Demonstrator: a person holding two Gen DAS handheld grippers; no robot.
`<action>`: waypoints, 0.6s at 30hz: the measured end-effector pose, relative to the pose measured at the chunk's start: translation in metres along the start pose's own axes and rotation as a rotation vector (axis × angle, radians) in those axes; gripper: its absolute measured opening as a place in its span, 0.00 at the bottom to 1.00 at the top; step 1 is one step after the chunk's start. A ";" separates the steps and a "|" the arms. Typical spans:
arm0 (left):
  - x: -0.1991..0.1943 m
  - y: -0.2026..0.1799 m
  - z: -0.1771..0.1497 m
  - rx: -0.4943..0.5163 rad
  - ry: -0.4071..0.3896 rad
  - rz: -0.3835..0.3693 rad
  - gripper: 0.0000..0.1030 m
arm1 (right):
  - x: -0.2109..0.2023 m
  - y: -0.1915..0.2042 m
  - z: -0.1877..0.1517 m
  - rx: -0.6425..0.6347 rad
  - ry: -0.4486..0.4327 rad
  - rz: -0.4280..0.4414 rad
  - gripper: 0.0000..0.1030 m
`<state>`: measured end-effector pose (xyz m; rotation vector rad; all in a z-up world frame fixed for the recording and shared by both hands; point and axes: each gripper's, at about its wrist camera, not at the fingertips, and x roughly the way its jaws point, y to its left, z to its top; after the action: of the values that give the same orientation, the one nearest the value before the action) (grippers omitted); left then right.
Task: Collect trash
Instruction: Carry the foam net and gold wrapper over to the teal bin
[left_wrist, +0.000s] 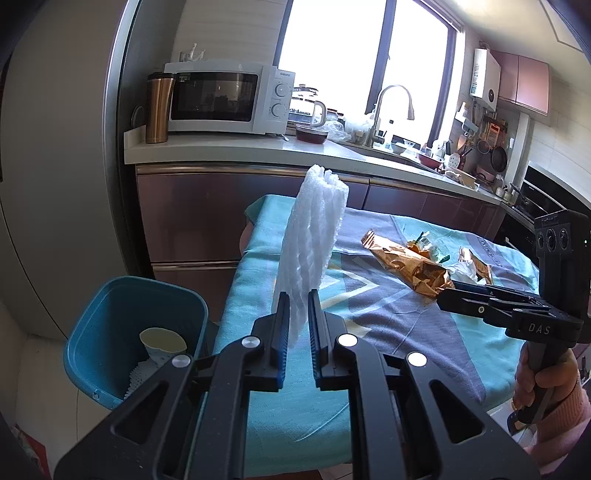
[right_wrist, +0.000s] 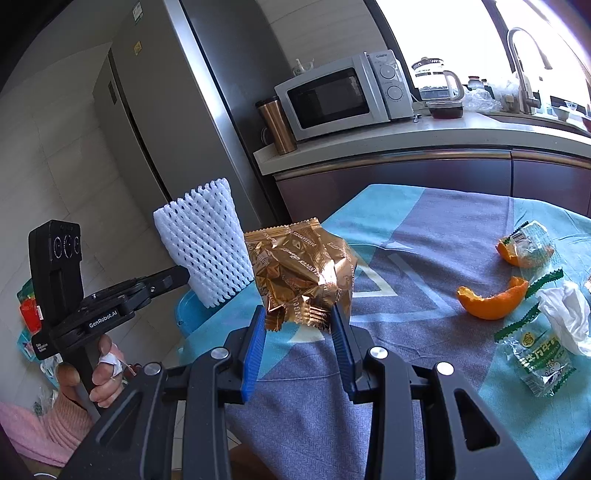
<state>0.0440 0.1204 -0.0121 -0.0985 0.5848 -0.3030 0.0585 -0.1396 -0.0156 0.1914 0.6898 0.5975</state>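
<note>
My left gripper (left_wrist: 298, 295), nearly closed, pinches the white foam net (left_wrist: 314, 236) at frame centre, my right gripper (right_wrist: 299, 325) clamps the gold wrapper (right_wrist: 301, 273); both should clear the blue bin (left_wrist: 110, 295), lower left, before release.

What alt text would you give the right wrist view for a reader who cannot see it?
The right tool grips a crumpled gold foil wrapper above a table with a teal and grey tablecloth. To its left, the left tool holds up a white foam fruit net. Orange peels, snack wrappers and a tissue lie on the cloth at right.
</note>
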 end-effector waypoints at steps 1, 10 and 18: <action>-0.001 0.002 0.001 -0.001 -0.001 0.003 0.10 | 0.002 0.001 0.000 -0.004 0.003 0.002 0.33; -0.010 0.019 0.001 -0.022 -0.013 0.038 0.10 | 0.017 0.015 0.001 -0.038 0.028 0.032 0.33; -0.019 0.037 -0.001 -0.049 -0.023 0.080 0.10 | 0.029 0.028 0.001 -0.073 0.054 0.060 0.33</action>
<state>0.0381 0.1616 -0.0098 -0.1259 0.5720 -0.2097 0.0646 -0.0997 -0.0207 0.1287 0.7151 0.6866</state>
